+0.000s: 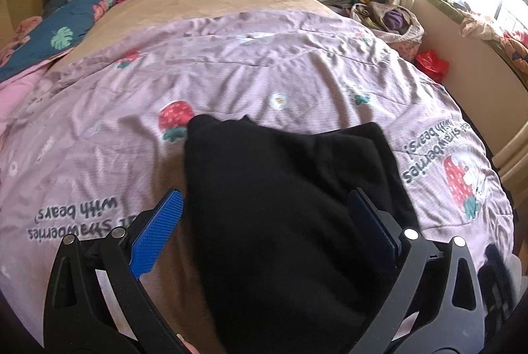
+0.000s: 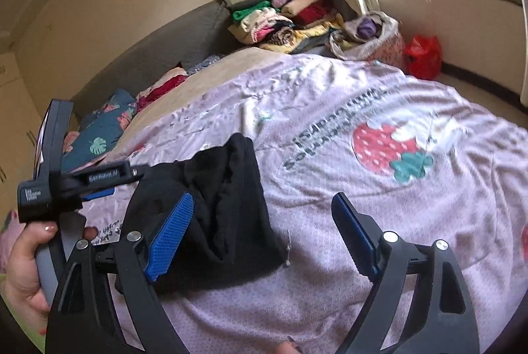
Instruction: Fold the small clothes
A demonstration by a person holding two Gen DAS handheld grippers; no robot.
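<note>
Black garment (image 1: 283, 205) lies bunched on the bed's strawberry quilt (image 1: 231, 67); left claw (image 1: 267, 215) and right claw (image 2: 264, 215) both spread wide, gripping nothing.

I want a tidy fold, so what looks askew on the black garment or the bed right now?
The black garment lies bunched on the pink bedspread, with uneven layers and a loose thread at its near corner. The bedspread is wrinkled. Both the left gripper and right gripper have open jaws, gripping nothing.
</note>
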